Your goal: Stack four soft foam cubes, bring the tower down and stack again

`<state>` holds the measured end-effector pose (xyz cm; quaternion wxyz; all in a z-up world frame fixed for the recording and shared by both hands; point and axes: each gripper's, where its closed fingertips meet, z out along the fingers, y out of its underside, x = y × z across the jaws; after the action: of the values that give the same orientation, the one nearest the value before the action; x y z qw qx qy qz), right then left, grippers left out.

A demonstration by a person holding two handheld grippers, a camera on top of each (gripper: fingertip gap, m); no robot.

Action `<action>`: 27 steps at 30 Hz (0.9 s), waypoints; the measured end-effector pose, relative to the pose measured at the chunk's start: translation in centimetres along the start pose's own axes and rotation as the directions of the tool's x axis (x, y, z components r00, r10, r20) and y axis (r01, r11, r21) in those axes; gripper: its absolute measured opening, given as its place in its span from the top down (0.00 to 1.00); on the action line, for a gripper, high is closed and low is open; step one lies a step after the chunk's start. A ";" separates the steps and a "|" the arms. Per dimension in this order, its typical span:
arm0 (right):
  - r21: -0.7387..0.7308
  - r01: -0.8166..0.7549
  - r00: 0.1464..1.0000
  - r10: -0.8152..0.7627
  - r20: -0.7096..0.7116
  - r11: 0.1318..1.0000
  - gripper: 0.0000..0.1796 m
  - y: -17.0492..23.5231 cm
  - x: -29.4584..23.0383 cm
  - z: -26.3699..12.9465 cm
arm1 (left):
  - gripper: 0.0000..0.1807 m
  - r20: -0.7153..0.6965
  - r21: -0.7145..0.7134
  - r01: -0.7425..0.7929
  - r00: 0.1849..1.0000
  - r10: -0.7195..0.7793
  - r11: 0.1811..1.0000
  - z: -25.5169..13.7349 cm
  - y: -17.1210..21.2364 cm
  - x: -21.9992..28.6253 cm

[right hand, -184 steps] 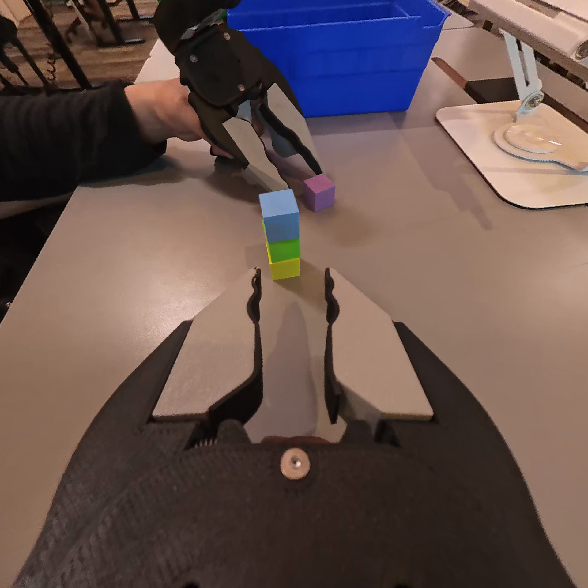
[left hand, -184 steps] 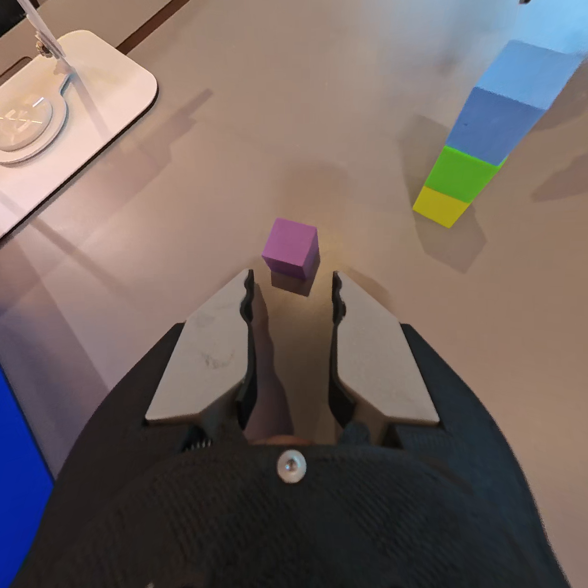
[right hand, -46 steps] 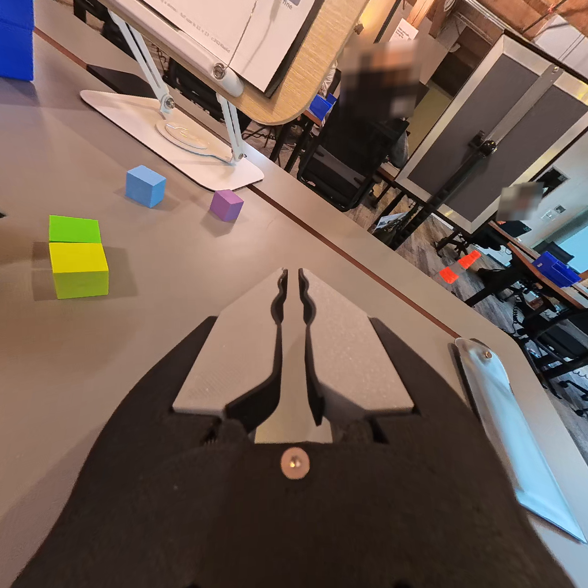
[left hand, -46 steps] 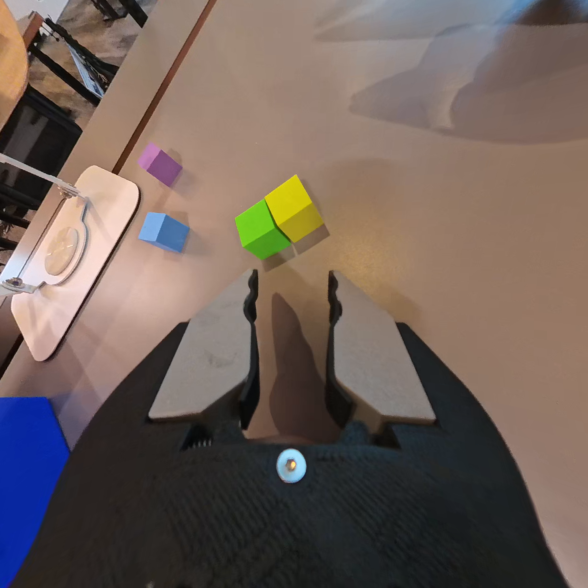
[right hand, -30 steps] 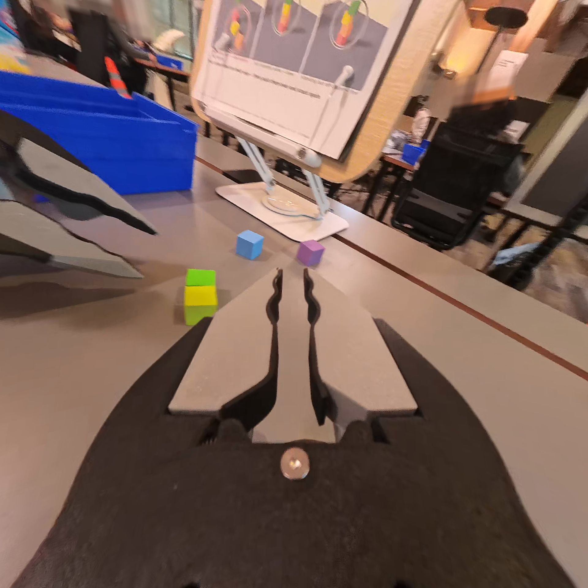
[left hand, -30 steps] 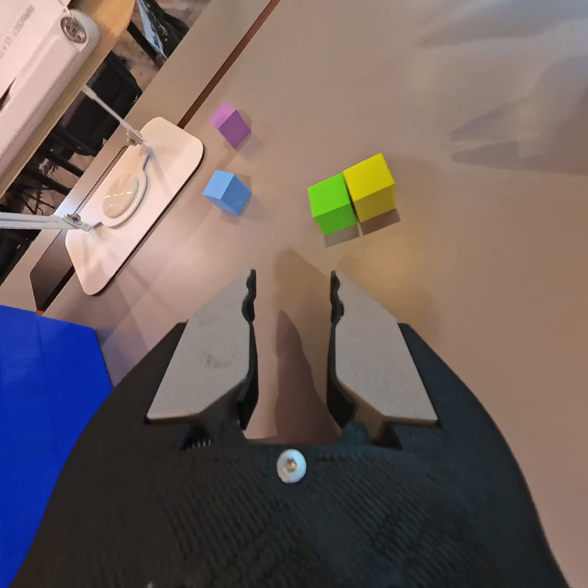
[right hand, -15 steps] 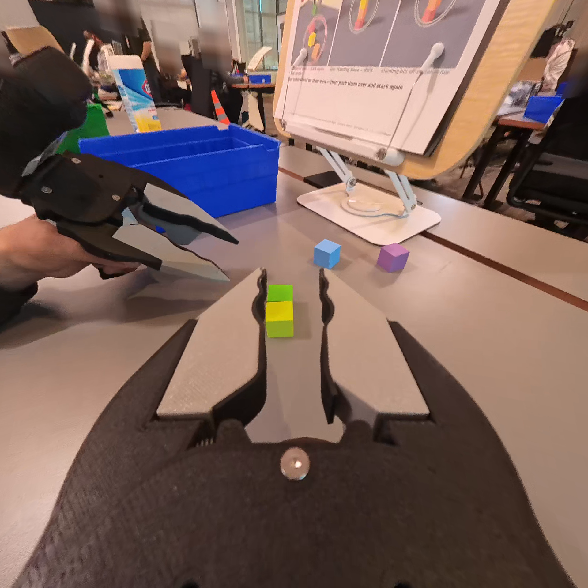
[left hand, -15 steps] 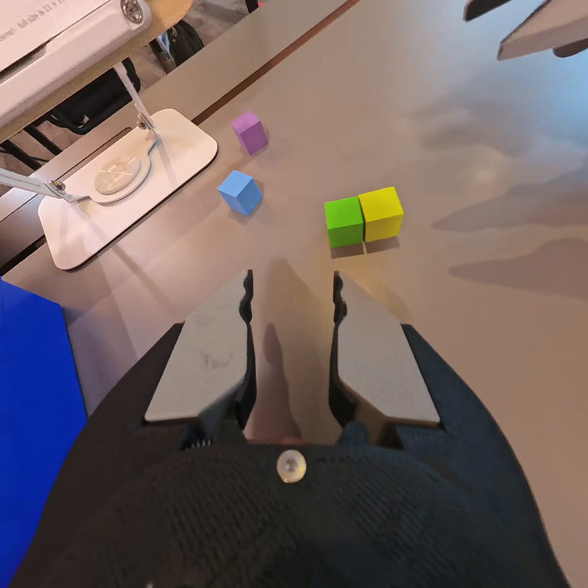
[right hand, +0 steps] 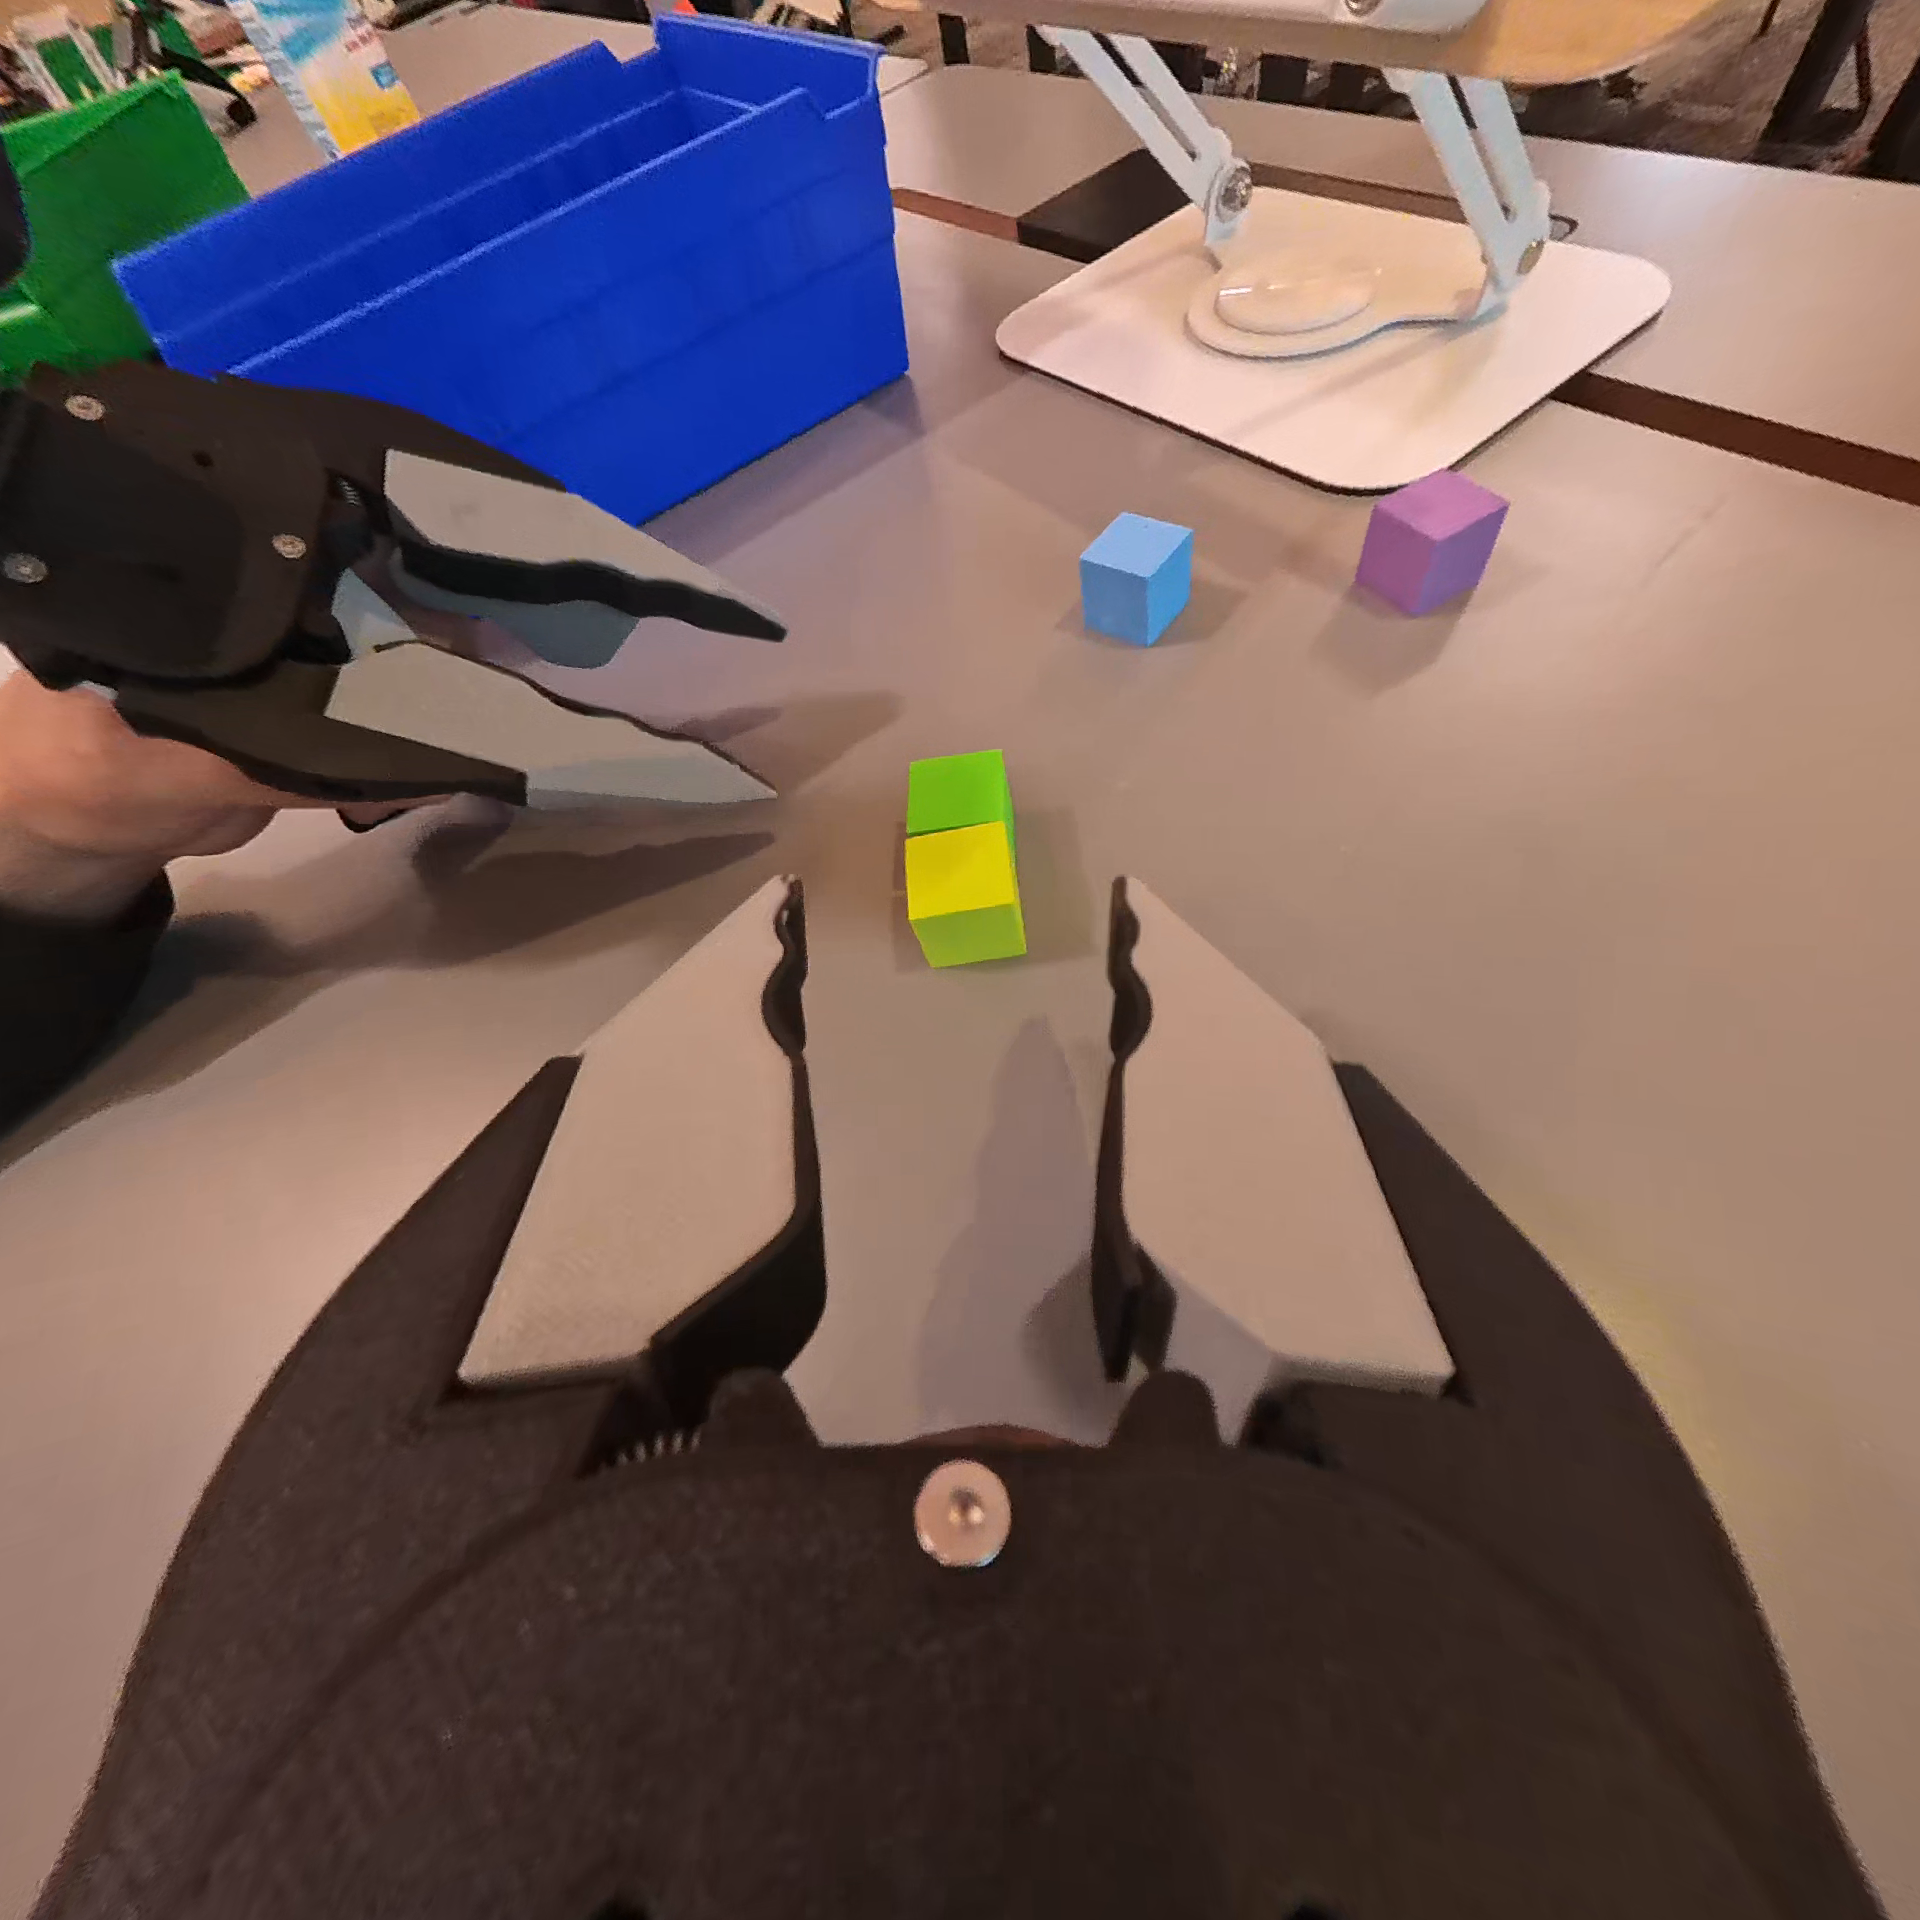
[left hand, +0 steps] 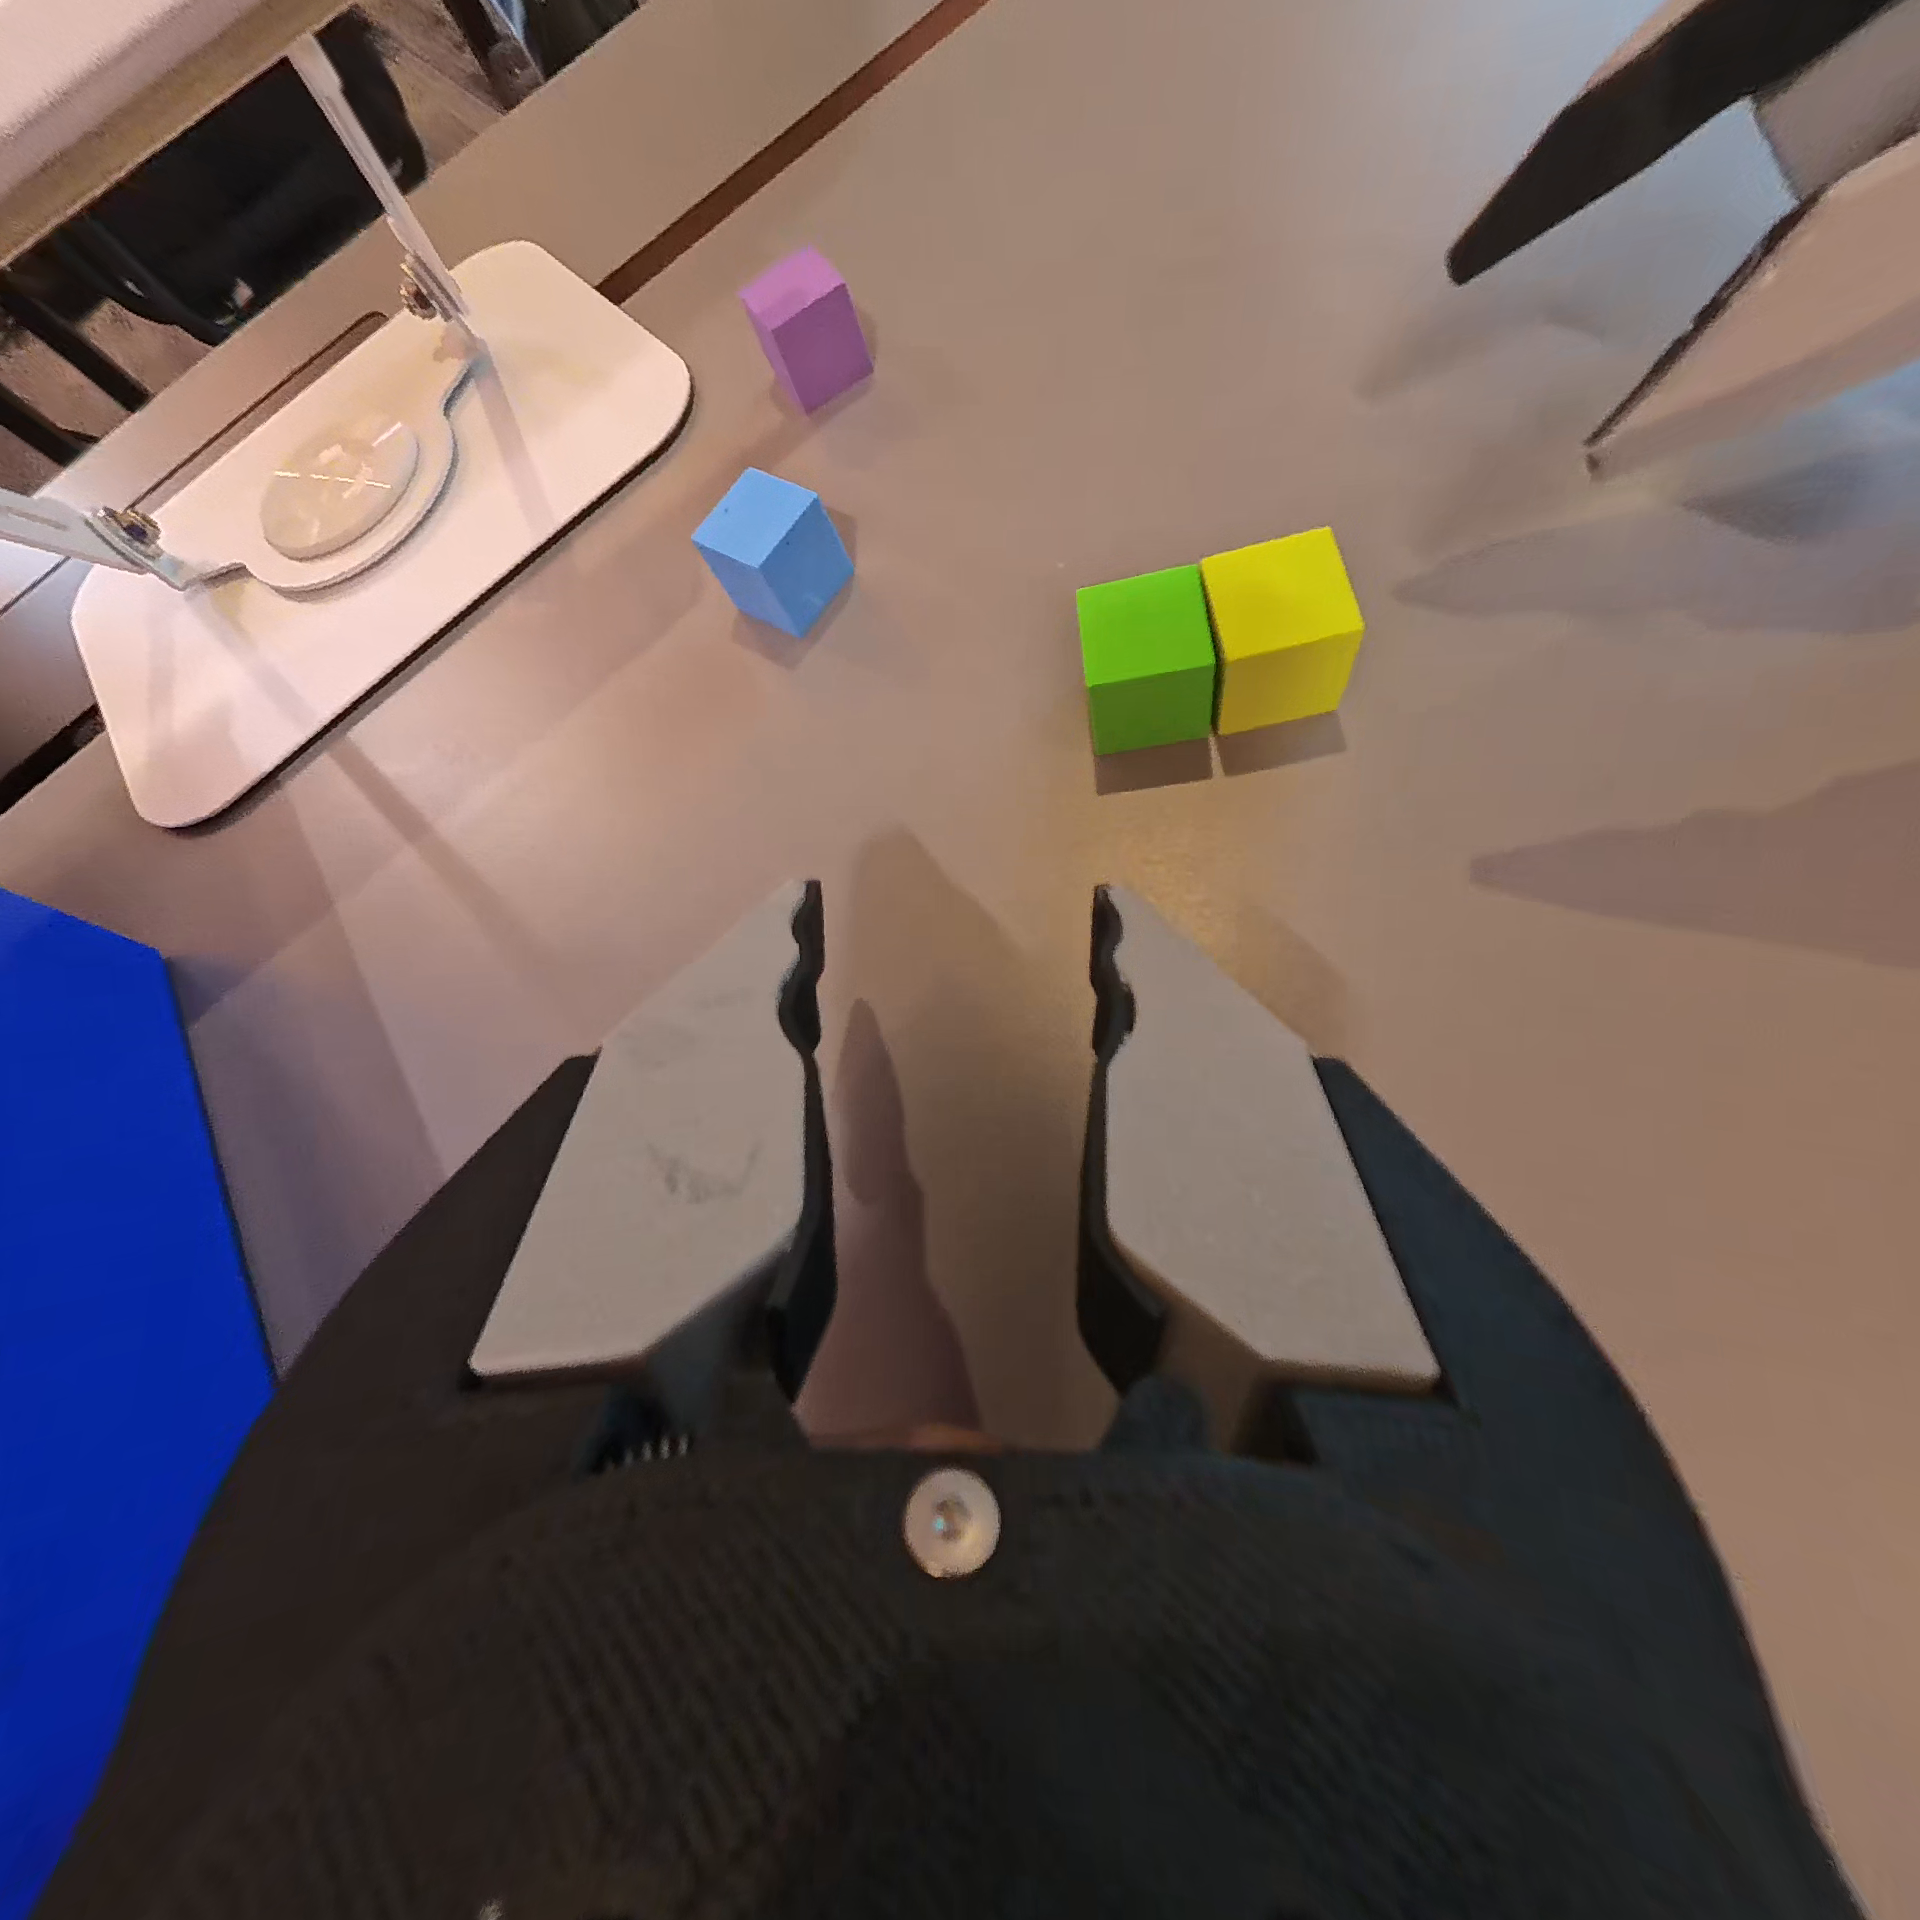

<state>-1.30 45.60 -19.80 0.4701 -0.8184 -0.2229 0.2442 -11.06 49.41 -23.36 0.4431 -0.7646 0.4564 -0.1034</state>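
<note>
Tongs, right: my right gripper (right hand: pixel 956 894) is spread wide and empty, low over the grey table (right hand: pixel 1455 935).
Tongs, left: my left gripper (left hand: pixel 954 899) is also parted wide, holding nothing; from the right wrist view it sits at 9 o'clock of the cube pair, tips pointing toward it.
Bin and stand: a blue bin (right hand: pixel 582 301) lies at 11 o'clock from my right gripper, a white stand base (right hand: pixel 1340 312) at 1 o'clock.
Cube pair: the yellow cube (right hand: pixel 964 891) and green cube (right hand: pixel 958 792) lie touching on the table, no tower standing.
Key relation: I judge the yellow cube is the one to take; it sits dead ahead at 12 o'clock, just beyond my right tips and within their span. The pair's long axis runs straight away from me, green behind yellow.
Nearer hand: right, I think; from my left gripper the pair is off to 1 o'clock, side by side.
Loose cubes: the blue cube (right hand: pixel 1136 578) and purple cube (right hand: pixel 1432 540) sit apart at 1 o'clock, near the stand.
Hard to see: the stand's top is cut off; my right gripper's tips are blurred in the left view.
</note>
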 end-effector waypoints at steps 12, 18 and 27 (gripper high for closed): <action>0.029 -0.030 0.999 0.031 -0.022 0.999 0.68 -0.2 0.2 -0.2 | 0.72 0.010 0.000 0.000 1.000 0.000 1.000 0.2 0.1 0.0; 0.012 0.033 0.999 -0.033 -0.034 0.999 0.70 0.1 0.3 -0.4 | 0.72 -0.056 0.019 0.021 0.998 -0.020 1.000 0.3 -0.1 1.0; -0.065 0.010 0.999 -0.008 0.034 0.998 0.79 1.9 0.2 0.8 | 0.72 -0.083 0.031 -0.017 0.996 0.020 0.999 0.3 -0.5 2.0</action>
<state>-1.40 45.33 -21.86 0.4403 -0.8280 -0.2424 0.2485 -9.50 48.06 -23.65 0.4361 -0.7486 0.4800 -0.1380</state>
